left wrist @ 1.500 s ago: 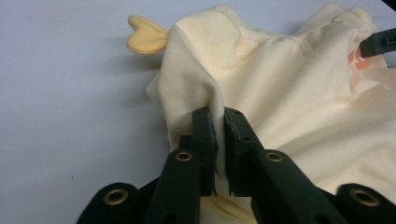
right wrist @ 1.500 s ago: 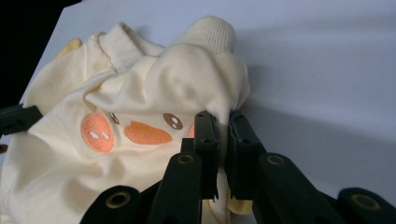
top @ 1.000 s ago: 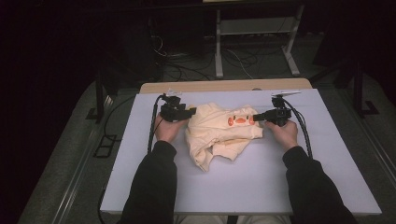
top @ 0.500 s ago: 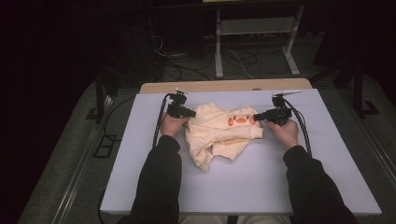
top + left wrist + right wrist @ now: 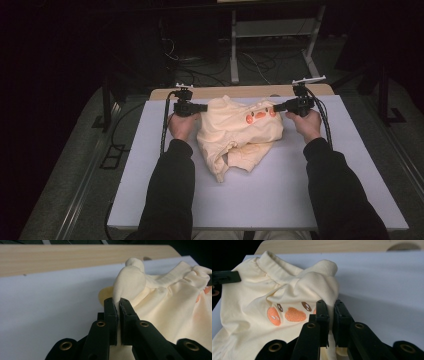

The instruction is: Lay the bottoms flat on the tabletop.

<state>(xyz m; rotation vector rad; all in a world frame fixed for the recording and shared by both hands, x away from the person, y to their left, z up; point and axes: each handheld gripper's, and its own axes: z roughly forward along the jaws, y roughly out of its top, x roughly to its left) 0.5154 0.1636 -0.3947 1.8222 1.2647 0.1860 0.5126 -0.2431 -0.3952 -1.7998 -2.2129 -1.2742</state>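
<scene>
A cream garment (image 5: 240, 135) with an orange embroidered face (image 5: 256, 116) lies crumpled on the white table mat (image 5: 150, 170). My left gripper (image 5: 204, 107) pinches the garment's left top edge. In the left gripper view the jaws (image 5: 118, 302) have just been closing and now clamp a fold of the cream cloth (image 5: 170, 302). My right gripper (image 5: 276, 107) grips the right top edge. In the right gripper view it (image 5: 329, 305) is shut on a bunched sleeve of the garment (image 5: 249, 300), just right of the face (image 5: 292, 313). The top edge hangs stretched between both grippers.
A wooden tabletop strip (image 5: 225, 92) runs behind the mat. A white metal stand (image 5: 272, 35) and loose cables sit on the dark floor beyond. Both forearms in dark sleeves reach in from the near edge, and a cable trails from each gripper.
The left gripper has shifted toward the table's far side and closed on the garment's left edge. The right gripper has risen with its hold, and the top edge is now pulled wider.
</scene>
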